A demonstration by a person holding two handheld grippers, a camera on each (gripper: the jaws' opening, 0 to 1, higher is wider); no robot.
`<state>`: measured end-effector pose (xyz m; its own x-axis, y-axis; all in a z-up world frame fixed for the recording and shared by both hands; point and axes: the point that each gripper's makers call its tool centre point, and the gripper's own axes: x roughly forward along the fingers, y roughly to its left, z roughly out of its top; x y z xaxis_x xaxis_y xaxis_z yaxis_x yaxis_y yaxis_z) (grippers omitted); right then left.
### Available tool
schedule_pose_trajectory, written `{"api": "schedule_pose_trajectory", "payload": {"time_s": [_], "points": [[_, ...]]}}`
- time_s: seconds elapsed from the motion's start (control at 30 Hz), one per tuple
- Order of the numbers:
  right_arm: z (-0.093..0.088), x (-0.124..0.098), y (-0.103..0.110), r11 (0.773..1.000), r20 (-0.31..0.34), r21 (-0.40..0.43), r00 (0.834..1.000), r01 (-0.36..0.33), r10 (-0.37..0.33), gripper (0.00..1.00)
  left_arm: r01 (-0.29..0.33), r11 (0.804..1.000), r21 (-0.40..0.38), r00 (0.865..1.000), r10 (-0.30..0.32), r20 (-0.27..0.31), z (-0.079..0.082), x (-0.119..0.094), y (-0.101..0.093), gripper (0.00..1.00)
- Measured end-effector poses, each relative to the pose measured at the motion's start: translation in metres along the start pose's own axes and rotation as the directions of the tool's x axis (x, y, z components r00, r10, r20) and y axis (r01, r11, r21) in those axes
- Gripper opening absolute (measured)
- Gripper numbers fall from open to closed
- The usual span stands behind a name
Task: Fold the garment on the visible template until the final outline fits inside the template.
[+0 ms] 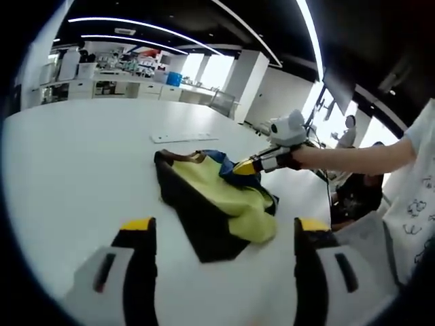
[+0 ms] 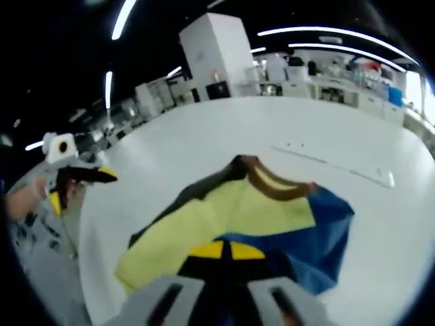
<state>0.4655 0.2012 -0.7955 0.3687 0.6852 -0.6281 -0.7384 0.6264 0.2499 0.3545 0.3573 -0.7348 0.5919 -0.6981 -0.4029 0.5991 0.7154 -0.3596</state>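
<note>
Gripping garment (image 2: 224,217) blue edge, right gripper (image 2: 226,250), open table (image 1: 81,156) around

Left claw (image 1: 224,234): two black jaws with yellow tips on grey bodies, at 6 o'clock; right claw (image 2: 227,250): black jaws, yellow tips, grey housing; person's white tee (image 1: 414,197) with dark doodle print at 3 o'clock.
</note>
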Motion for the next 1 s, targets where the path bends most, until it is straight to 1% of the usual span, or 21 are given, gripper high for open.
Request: {"api": "schedule_pose_trajectory", "payload": {"time_s": [0.17, 0.23, 0.27, 0.4, 0.47, 0.53, 0.57, 0.6, 0.63, 0.67, 0.8, 0.87, 0.9, 0.93, 1.0], "points": [[-0.003, 0.002, -0.001, 1.000, -0.012, -0.009, 1.000, -0.001, 0.001, 0.00, -0.001, 1.000, 0.009, 1.000, 0.001, -0.012, -0.003, 0.001, 0.001, 0.82], [-0.006, 0.002, 0.001, 1.000, -0.023, -0.025, 1.000, -0.001, 0.000, 0.00, -0.001, 1.000, 0.020, 1.000, 0.001, -0.025, -0.006, 0.002, -0.001, 0.82], [-0.006, 0.001, -0.002, 0.999, -0.019, -0.039, 1.000, 0.004, -0.004, 0.00, 0.000, 1.000, 0.019, 1.000, 0.000, -0.025, -0.007, 0.002, -0.001, 0.83], [-0.004, 0.001, -0.003, 0.999, -0.010, -0.049, 1.000, -0.001, 0.000, 0.00, 0.008, 1.000, 0.009, 1.000, -0.008, -0.013, -0.005, 0.003, -0.004, 0.87], [-0.004, 0.000, -0.002, 0.998, -0.005, -0.057, 1.000, 0.001, -0.001, 0.03, 0.006, 1.000, 0.012, 1.000, -0.006, -0.013, -0.005, 0.003, -0.003, 0.89], [0.000, -0.004, 0.006, 0.998, 0.026, -0.063, 0.999, -0.026, 0.027, 0.13, 0.006, 1.000, 0.011, 1.000, -0.006, -0.011, -0.006, 0.003, -0.005, 0.90], [-0.001, -0.008, 0.010, 0.998, 0.024, -0.056, 0.999, -0.027, 0.028, 0.18, 0.005, 1.000, 0.011, 1.000, -0.005, -0.010, -0.006, 0.003, -0.005, 0.90], [-0.001, -0.010, 0.012, 0.998, 0.026, -0.062, 0.999, -0.026, 0.027, 0.21, 0.003, 1.000, 0.010, 1.000, -0.003, -0.010, -0.006, 0.002, -0.004, 0.90], [0.000, -0.013, 0.012, 0.994, 0.030, -0.110, 0.999, -0.012, 0.016, 0.21, 0.002, 1.000, 0.009, 1.000, -0.002, -0.010, -0.006, 0.002, -0.004, 0.90], [0.001, -0.011, 0.010, 0.992, 0.035, -0.123, 0.999, -0.012, 0.016, 0.21, 0.002, 1.000, 0.008, 1.000, -0.002, -0.010, -0.006, 0.002, -0.004, 0.90], [-0.002, -0.020, 0.015, 0.992, 0.053, -0.126, 0.998, -0.020, 0.027, 0.34, 0.002, 1.000, 0.002, 1.000, -0.002, -0.002, -0.006, 0.002, -0.005, 0.90], [-0.006, -0.023, 0.013, 0.991, 0.054, -0.130, 0.998, -0.018, 0.026, 0.37, 0.012, 1.000, -0.007, 1.000, -0.012, 0.004, -0.006, 0.002, -0.008, 0.90], [-0.008, -0.025, 0.012, 0.990, 0.052, -0.139, 0.998, -0.015, 0.022, 0.39, 0.019, 1.000, 0.001, 1.000, -0.019, -0.007, -0.008, 0.002, -0.008, 0.91], [-0.012, -0.029, 0.016, 0.987, 0.055, -0.159, 0.998, -0.009, 0.018, 0.40, 0.016, 1.000, 0.009, 1.000, -0.016, -0.014, -0.009, 0.002, -0.007, 0.91], [-0.016, -0.033, 0.016, 0.986, 0.054, -0.164, 0.998, -0.003, 0.012, 0.43, 0.014, 1.000, 0.015, 1.000, -0.014, -0.018, -0.010, 0.001, -0.007, 0.91]]}}
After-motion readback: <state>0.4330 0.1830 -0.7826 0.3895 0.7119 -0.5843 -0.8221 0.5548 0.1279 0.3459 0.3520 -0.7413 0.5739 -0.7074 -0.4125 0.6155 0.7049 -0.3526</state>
